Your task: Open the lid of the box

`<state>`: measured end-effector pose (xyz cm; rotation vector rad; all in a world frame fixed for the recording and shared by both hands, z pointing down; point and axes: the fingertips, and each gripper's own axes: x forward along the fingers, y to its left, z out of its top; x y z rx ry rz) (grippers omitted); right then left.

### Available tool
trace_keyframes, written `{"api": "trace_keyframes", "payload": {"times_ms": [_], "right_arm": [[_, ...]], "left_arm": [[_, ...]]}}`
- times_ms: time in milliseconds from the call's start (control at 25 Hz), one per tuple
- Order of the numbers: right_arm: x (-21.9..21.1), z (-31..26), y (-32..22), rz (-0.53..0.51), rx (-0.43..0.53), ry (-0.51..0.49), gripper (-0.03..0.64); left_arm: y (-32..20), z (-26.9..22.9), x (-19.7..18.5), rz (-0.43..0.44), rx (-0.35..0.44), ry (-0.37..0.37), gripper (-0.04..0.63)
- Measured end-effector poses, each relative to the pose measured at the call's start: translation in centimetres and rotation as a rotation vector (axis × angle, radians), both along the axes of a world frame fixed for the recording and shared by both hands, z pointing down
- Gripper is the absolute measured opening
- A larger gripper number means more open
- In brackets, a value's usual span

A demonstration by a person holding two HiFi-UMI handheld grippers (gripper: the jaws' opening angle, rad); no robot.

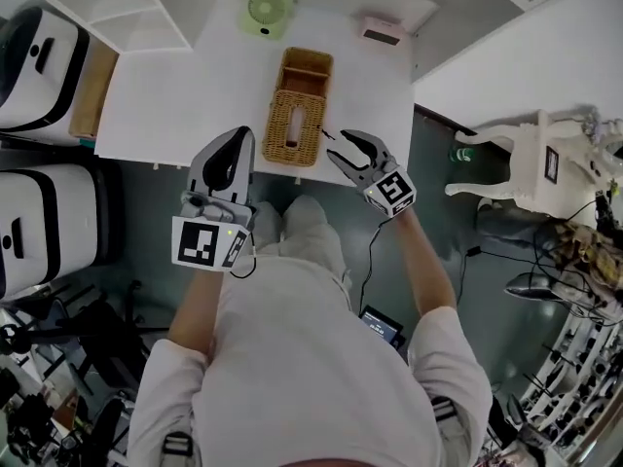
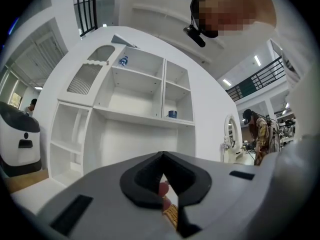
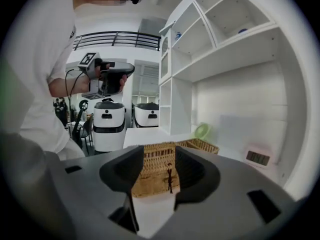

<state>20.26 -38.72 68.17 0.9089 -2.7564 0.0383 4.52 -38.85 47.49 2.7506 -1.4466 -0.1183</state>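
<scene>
Wicker box (image 1: 295, 129) on worktop (image 1: 175, 95) shows a hollow half (image 1: 307, 71) at 12 o'clock, apparently the lid swung back, so the released right tongs (image 1: 343, 147) at 4 o'clock and the left tongs (image 1: 243, 136), clenched on nothing at 8 o'clock, stand clear.

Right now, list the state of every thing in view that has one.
left gripper: shut, nothing in it.
right gripper: open, nothing between the jaws.
wicker box: seemingly open, far half lying hollow side up.
fan: standing; cannot tell whether it runs.
clock: standing; display too small to read.
</scene>
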Motion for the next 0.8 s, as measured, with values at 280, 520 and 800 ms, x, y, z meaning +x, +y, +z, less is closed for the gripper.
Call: {"api": "trace_keyframes", "payload": {"times_ms": [280, 520, 800], "right_arm": [[-0.2, 9.5, -3.9, -0.124, -0.032, 0.066, 0.191], [0.0, 9.6, -4.5, -0.14, -0.06, 0.024, 0.005], [-0.5, 5.4, -4.2, -0.123, -0.071, -0.031, 0.002]], "left_arm": [[-2.1, 6.9, -0.3, -0.031, -0.007, 0.002, -0.005], [-2.8, 6.2, -0.2, -0.058, -0.018, -0.015, -0.005], [-3.4, 2.5, -0.7, -0.076, -0.027, -0.013, -0.004]]}}
